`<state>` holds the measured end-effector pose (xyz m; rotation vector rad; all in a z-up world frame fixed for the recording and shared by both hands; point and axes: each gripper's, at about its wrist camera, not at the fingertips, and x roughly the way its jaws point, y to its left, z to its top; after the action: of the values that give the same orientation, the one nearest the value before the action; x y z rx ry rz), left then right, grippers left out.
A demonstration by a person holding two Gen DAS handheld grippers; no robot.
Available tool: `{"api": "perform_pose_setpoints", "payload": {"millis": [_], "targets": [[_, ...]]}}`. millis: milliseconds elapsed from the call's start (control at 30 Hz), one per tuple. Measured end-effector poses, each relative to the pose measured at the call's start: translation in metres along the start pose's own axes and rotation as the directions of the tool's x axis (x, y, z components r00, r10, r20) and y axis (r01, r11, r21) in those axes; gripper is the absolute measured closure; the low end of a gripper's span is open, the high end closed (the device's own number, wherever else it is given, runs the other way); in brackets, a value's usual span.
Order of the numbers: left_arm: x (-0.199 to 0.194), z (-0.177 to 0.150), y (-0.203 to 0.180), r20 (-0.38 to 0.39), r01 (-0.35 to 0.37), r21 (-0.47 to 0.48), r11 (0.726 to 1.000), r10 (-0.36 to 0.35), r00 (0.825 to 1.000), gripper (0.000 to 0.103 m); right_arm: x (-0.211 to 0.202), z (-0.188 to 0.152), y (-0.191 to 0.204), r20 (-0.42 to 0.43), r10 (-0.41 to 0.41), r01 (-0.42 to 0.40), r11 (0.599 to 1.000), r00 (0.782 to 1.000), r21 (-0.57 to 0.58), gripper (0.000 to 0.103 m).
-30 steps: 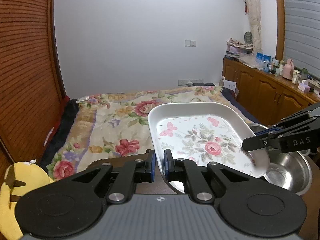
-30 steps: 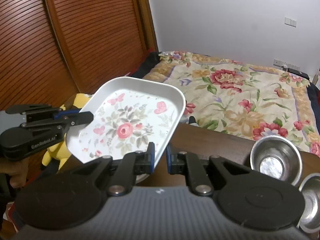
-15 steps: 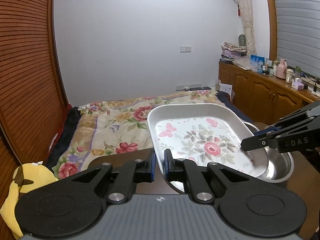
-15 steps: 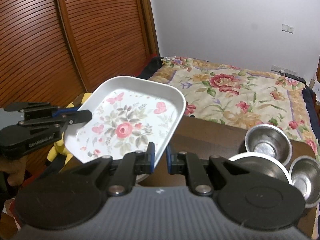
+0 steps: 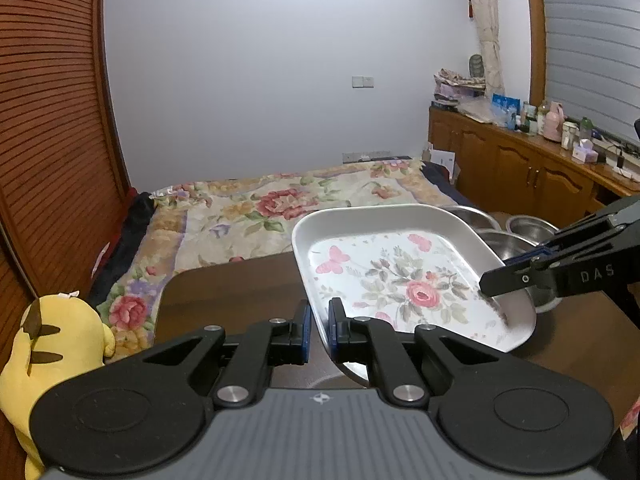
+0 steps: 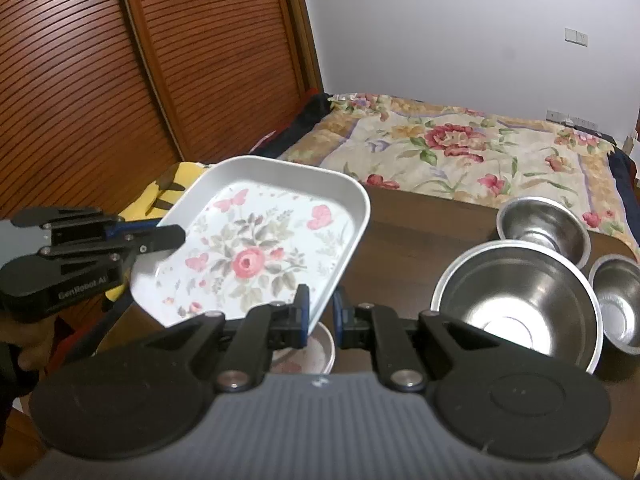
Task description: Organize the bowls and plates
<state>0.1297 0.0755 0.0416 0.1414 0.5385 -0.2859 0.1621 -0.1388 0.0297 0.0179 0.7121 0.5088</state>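
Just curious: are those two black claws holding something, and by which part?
Yes, the floral tray, lifted above the table. Each claw, left and right, pinches the rim at an opposite edge.

round plate (image 6: 316,354): mostly hidden under tray | counter bottles (image 5: 560,126): too small to tell

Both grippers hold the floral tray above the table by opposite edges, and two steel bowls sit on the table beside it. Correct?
Not quite: the right wrist view shows three steel bowls, not two. The rest stands: left gripper and right gripper hold the floral tray by opposite edges above the table.
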Motion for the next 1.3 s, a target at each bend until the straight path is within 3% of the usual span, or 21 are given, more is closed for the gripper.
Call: {"api": "perform_pose_setpoints", "payload": {"millis": [1033, 1300], "targets": [[0.001, -0.07, -0.006, -0.099, 0.025, -0.065, 0.998, -0.031, 0.995, 0.092, 0.015, -0.061, 0.012, -0.078, 0.012, -0.013, 1.0, 0.997, -0.002, 0.089], [0.005, -0.084, -0.001, -0.125, 0.009, -0.083, 0.996, -0.02, 0.992, 0.092, 0.02, -0.072, 0.019, -0.053, 0.003, -0.003, 1.0, 0.999, -0.01, 0.089]]}}
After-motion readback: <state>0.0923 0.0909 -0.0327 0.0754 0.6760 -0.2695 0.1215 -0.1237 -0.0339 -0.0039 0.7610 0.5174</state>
